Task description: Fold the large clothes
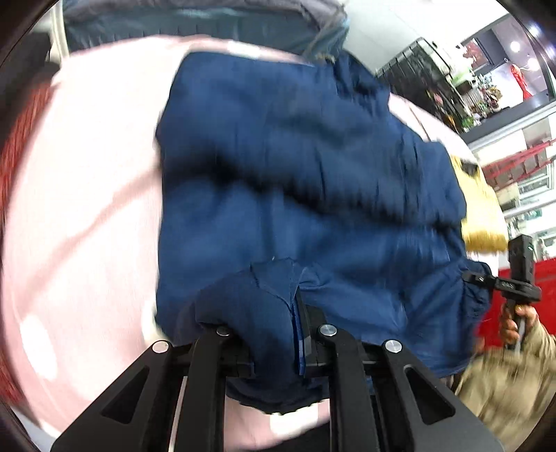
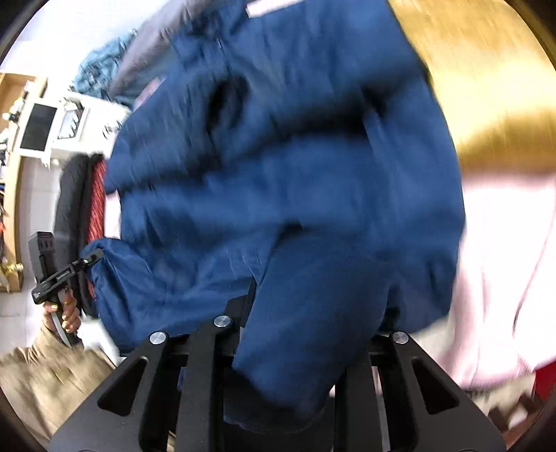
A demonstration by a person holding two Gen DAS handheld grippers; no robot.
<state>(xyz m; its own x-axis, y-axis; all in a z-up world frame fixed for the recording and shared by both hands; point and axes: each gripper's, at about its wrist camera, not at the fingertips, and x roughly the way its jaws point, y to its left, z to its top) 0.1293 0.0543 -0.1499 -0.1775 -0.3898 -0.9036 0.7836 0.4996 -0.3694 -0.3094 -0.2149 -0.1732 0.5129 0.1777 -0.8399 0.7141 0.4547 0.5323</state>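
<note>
Blue garment (image 1: 295,180) spread over pink sheet (image 1: 87,194), near edge raised off it and spanning both grippers.

Left gripper (image 1: 299,333): pressed together, pinching a bunched corner of the near edge. Fabric draped over the left finger, hiding most of it.

Right gripper (image 2: 278,333): pressed together on the other near corner. Cloth hangs over the jaws and covers the fingertips, so depth of bite not visible. Seen in the left wrist view at far right, held in a hand (image 1: 514,323) with a tan sleeve (image 1: 510,389).

Far part of the garment resting on the sheet. Grey and teal clothes (image 1: 194,21) piled beyond it. Yellow fabric (image 2: 486,87) just right of the garment.

Failure risks, judged from this state:
- Slip from a shallow pinch. Cause: weight of the cloth pulling on a thin bunched hem.
- Skewed fold. Cause: unequal height or pace between the two corners.
- Trapped creases. Cause: slack and deep wrinkles across the middle.
- Dragging of the pink sheet or snagging on the pile. Cause: trailing far edge.
</note>
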